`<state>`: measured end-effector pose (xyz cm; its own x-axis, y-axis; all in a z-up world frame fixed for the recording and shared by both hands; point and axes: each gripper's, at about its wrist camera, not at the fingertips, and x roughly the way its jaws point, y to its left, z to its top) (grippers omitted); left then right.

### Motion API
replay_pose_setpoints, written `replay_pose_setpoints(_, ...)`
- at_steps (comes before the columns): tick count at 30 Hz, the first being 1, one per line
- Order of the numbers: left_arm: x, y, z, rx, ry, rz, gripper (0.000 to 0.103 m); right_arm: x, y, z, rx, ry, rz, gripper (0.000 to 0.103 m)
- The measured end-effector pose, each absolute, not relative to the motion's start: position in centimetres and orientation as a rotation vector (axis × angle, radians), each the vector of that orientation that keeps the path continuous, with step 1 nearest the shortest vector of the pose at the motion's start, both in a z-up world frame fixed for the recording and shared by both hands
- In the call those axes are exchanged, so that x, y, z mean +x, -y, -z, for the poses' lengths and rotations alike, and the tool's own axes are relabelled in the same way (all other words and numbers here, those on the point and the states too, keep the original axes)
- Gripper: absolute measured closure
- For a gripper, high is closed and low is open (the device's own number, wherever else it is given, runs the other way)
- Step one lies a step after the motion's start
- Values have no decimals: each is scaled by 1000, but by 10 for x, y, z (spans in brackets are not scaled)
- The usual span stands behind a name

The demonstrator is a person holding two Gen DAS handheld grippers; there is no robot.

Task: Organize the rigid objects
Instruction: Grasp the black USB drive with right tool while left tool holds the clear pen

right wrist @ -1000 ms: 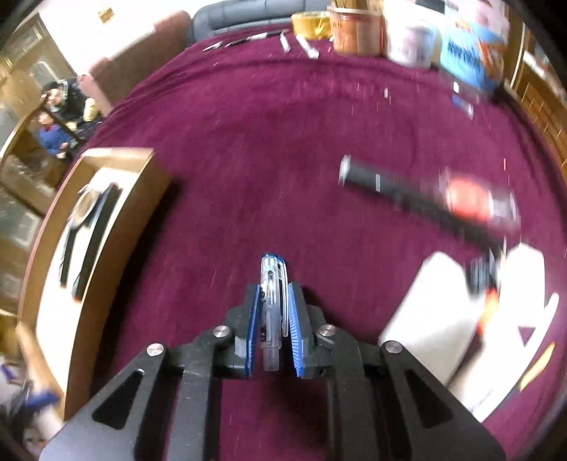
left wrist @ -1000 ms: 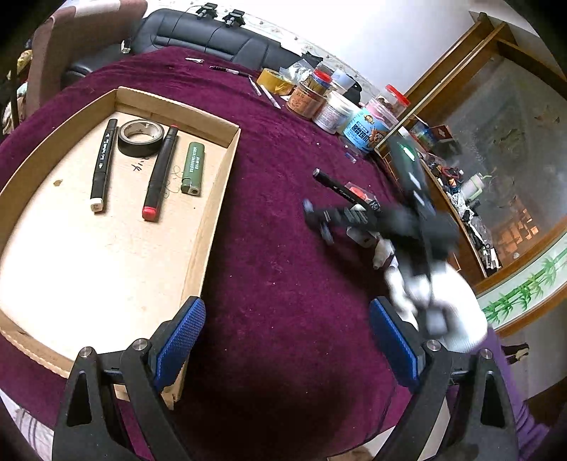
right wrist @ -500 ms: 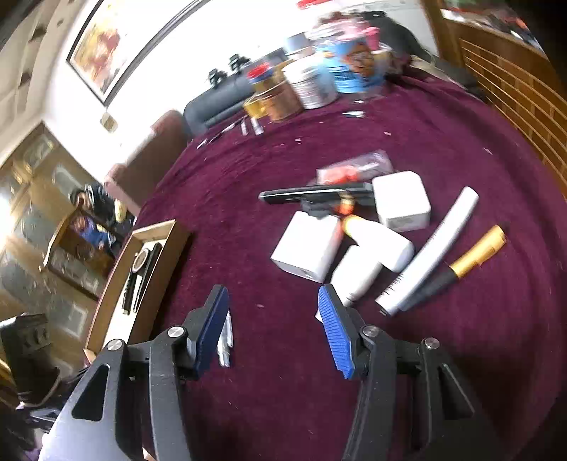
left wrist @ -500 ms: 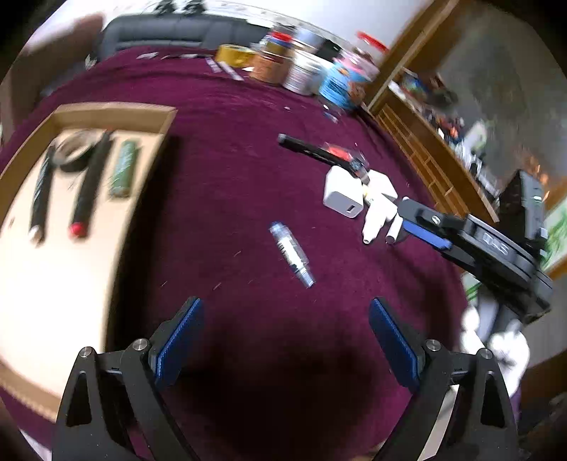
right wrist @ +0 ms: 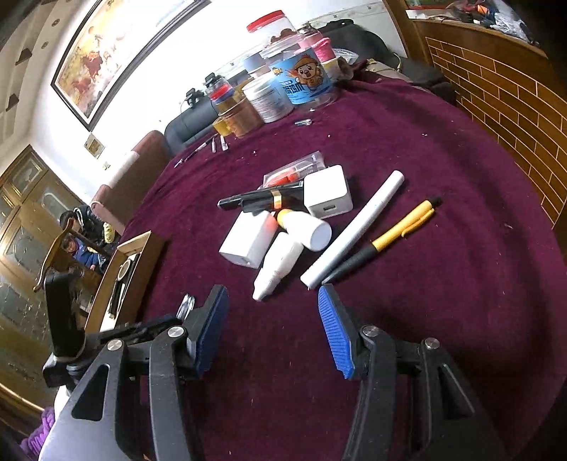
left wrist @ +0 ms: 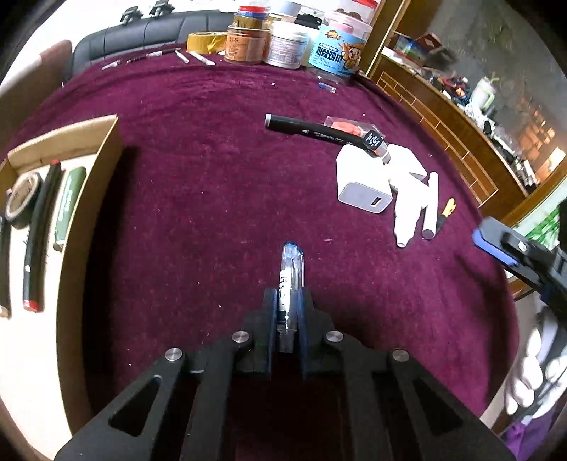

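Observation:
My left gripper [left wrist: 285,305] is shut on a clear pen with a blue cap [left wrist: 291,273], just above the purple cloth. The cardboard tray [left wrist: 88,198] lies to its left, holding a tape roll [left wrist: 21,202], a black marker [left wrist: 39,234] and a green lighter [left wrist: 69,205]. My right gripper [right wrist: 273,315] is open and empty, facing a pile: white chargers [right wrist: 327,193], a white bottle [right wrist: 280,262], a white tube [right wrist: 358,227], a yellow-black pen [right wrist: 386,237] and a black marker [right wrist: 262,196]. The left gripper shows at the left of the right wrist view [right wrist: 141,329].
Jars and tins [left wrist: 290,46] and a tape roll [left wrist: 205,40] stand at the table's far edge, with small pens [left wrist: 191,56] lying beside them. A wooden cabinet [left wrist: 460,117] stands to the right. A sofa [left wrist: 141,28] is behind the table.
The right gripper let the clear pen go onto the cloth and drew back open. The left gripper moved in and closed on that pen.

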<state>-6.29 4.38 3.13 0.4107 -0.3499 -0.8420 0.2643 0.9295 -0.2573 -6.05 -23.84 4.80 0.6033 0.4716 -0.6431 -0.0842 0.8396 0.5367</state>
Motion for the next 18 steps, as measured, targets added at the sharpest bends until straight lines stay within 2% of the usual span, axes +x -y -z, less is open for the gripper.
replay_pose_setpoints(6,-56,-19,-29,-1,-1041,406,89,-27,204,-67,390,-871,-363,51)
replay_pose_setpoints(7,-54,-20,-28,-31,-1053,436,96,-22,199,-70,366,-872,-365,51)
replay_pose_setpoints(12,-69,-49,-40,-157,-1028,492,96,-2,174,-84,162,-863,-320,51)
replay_pose_setpoints(18,-90,-97,-67,-333,-969,615,95,19,155,-62,-170,-864,-243,52)
